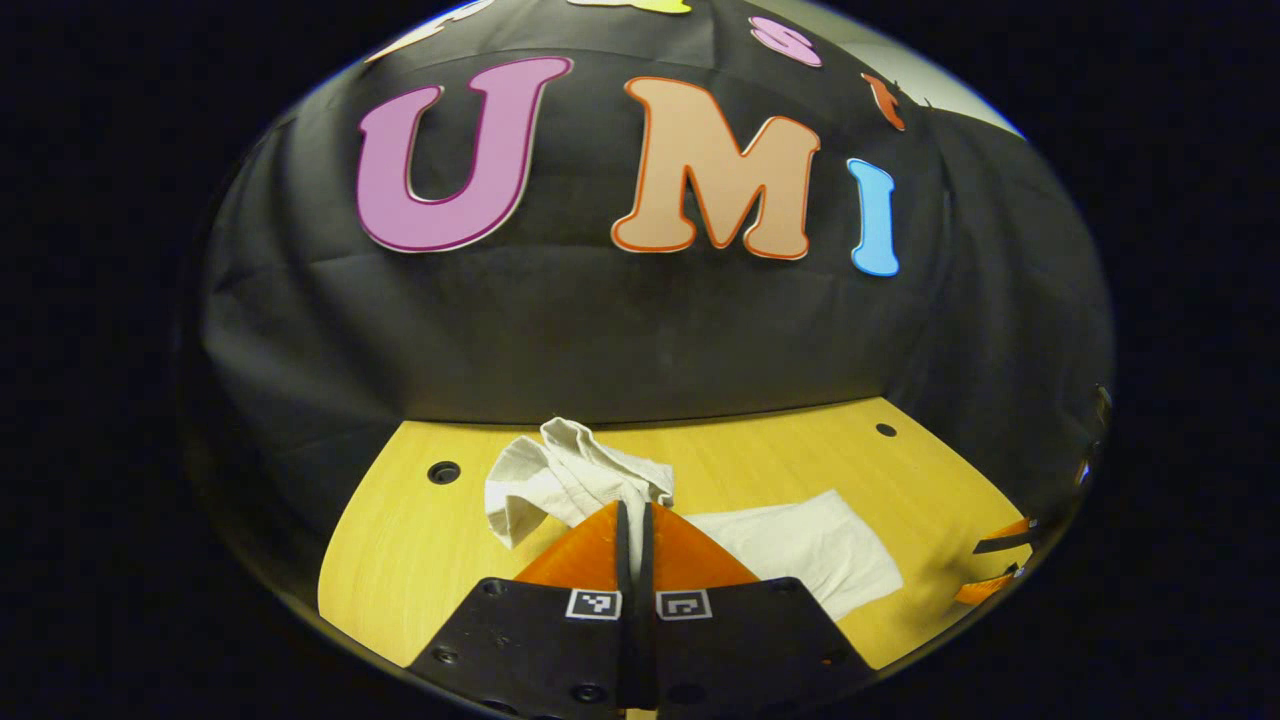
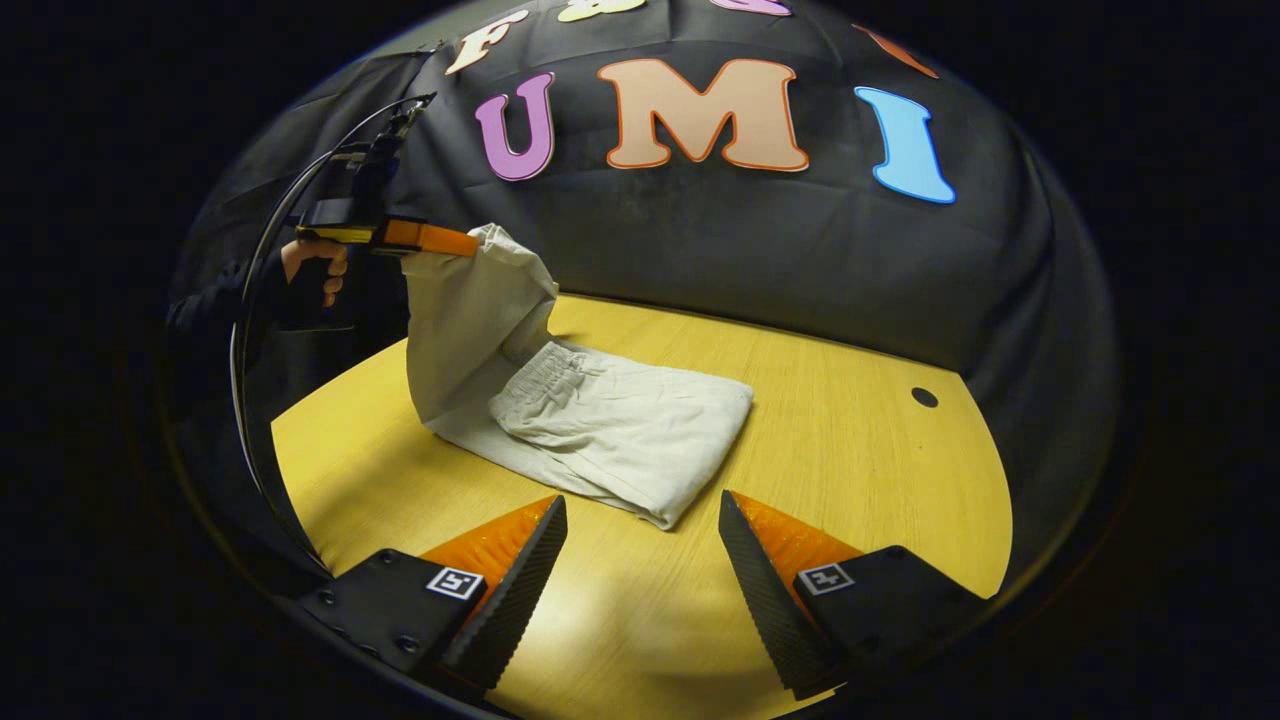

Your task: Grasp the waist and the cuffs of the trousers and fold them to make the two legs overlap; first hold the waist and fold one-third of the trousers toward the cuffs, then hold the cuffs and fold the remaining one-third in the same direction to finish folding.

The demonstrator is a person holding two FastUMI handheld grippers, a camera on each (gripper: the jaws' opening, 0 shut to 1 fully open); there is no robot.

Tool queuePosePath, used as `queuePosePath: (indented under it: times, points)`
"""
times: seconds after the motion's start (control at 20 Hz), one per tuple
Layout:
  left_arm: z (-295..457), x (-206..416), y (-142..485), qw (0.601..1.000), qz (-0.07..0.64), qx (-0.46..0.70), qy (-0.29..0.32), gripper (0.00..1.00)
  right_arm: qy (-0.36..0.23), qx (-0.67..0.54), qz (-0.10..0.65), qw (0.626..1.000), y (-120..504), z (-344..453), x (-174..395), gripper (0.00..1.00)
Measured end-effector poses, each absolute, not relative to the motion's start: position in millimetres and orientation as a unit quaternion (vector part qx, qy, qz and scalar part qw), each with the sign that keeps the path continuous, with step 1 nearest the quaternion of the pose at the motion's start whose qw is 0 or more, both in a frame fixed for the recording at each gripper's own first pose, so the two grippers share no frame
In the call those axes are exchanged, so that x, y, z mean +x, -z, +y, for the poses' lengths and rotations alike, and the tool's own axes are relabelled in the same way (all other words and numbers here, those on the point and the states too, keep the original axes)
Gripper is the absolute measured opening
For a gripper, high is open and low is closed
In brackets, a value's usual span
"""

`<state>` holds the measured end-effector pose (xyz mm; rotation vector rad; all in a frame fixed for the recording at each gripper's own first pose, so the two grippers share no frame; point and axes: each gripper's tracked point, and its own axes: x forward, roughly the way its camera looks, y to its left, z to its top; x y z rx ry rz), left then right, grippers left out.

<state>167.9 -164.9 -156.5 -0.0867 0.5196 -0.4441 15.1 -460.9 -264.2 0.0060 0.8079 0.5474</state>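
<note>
The white trousers [image 2: 620,430] lie partly folded on the yellow table [image 2: 850,450], with the gathered waistband [image 2: 548,368] resting on top of the legs. My left gripper [image 2: 440,241] is shut on the trousers' other end and holds it up above the table's left side, so the cloth hangs in a sheet. In the left gripper view, that pinched cloth [image 1: 575,475] bunches just past my left gripper [image 1: 634,510], and the flat part [image 1: 800,555] lies to the right. My right gripper [image 2: 640,520] hovers open, a short way in front of the folded edge, touching nothing.
The booth's black cloth wall stands close behind the table. The tabletop has round holes [image 2: 924,397] [image 1: 443,472] [image 1: 886,430]. A hand [image 2: 315,265] with a dark sleeve and a looping cable holds the left gripper. The right gripper [image 1: 1000,565] shows at the table's right edge.
</note>
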Motion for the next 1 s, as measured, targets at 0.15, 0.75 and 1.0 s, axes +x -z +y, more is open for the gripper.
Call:
queuePosePath:
  times: [0.15, 0.75, 1.0]
  points:
    - [-199.6, 164.4, 150.3, 0.937, 0.252, -0.036, 0.238, 0.00, -0.251, 0.009, 0.388, 0.887, 264.6, -479.2, 12.2, 0.98]
    - [-339.3, 122.9, 181.4, 0.907, 0.270, -0.003, 0.324, 0.00, -0.202, 0.023, 0.392, 0.897, 267.8, -553.0, -1.6, 0.98]
    - [-374.0, 82.0, 235.7, 0.888, 0.311, 0.005, 0.340, 0.00, -0.196, 0.032, 0.390, 0.899, 266.8, -571.5, -4.8, 0.98]
